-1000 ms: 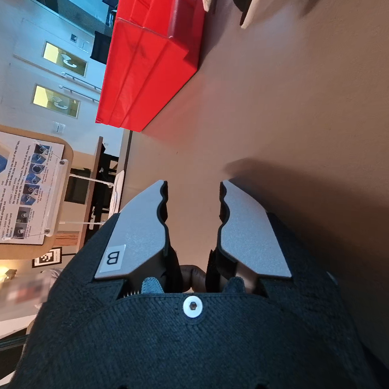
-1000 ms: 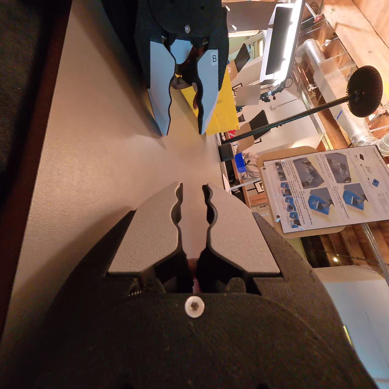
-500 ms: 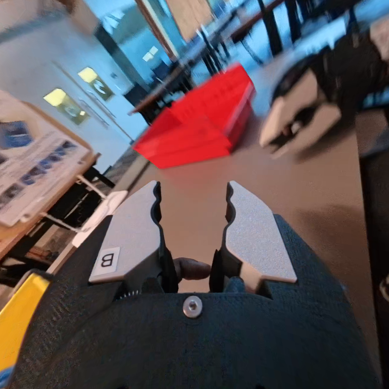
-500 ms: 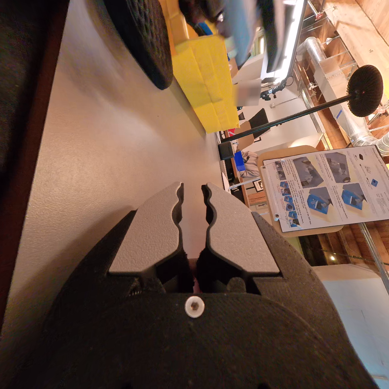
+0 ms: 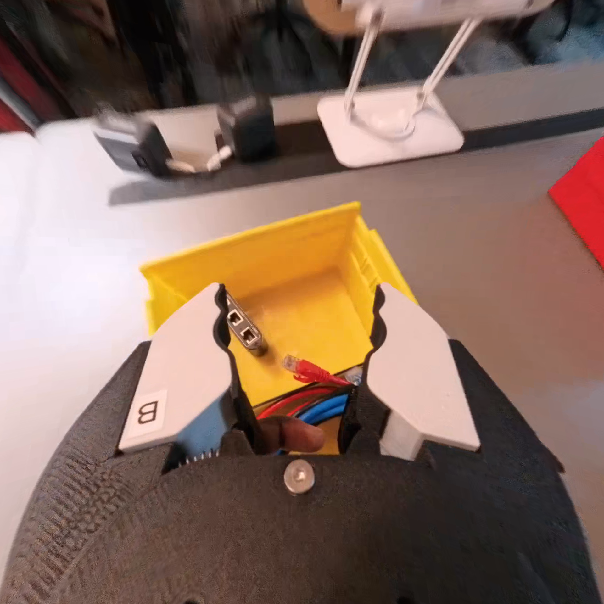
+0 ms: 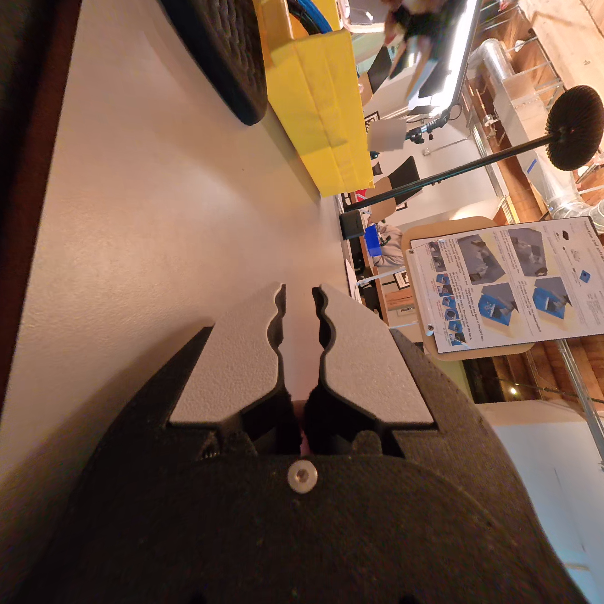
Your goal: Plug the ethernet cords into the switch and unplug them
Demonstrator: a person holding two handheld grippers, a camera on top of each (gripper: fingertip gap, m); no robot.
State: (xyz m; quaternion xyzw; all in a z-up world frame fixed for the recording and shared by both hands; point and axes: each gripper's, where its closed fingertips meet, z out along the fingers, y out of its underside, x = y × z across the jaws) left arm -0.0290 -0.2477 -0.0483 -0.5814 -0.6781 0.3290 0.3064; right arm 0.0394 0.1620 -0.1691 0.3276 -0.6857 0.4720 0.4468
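Observation:
In the left wrist view a yellow bin [image 5: 261,261] stands on the table. A grey switch [image 5: 243,323] with open ports lies in it at the left. A red ethernet plug [image 5: 304,369] lies loose beside it, with red and blue cords [image 5: 327,408] coiled at the near end. My left gripper [image 5: 299,291] is wide open and empty above the bin. My right gripper [image 6: 299,289] lies on its side on the table, jaws a narrow gap apart and empty. In the right wrist view the yellow bin [image 6: 320,98] and the left gripper's black body [image 6: 225,55] are far ahead.
A red bin [image 5: 585,196] sits at the right. A white stand base [image 5: 392,130] and black devices [image 5: 248,130] line the table's back edge. An instruction board [image 6: 506,287] and a black pole stand [image 6: 425,176] are beyond the table. My right fingertips sit around 45 cm from my left ones. My left gripper is the nearer one to the red ethernet plug [image 5: 304,369]: about 8 cm, against 40 cm. My right tips are about 45 cm from the grey switch [image 5: 243,323], my left tips only 12 cm.
My left gripper has swung away from the red bin to above the yellow bin, and its jaws have opened wider. My right gripper has not moved.

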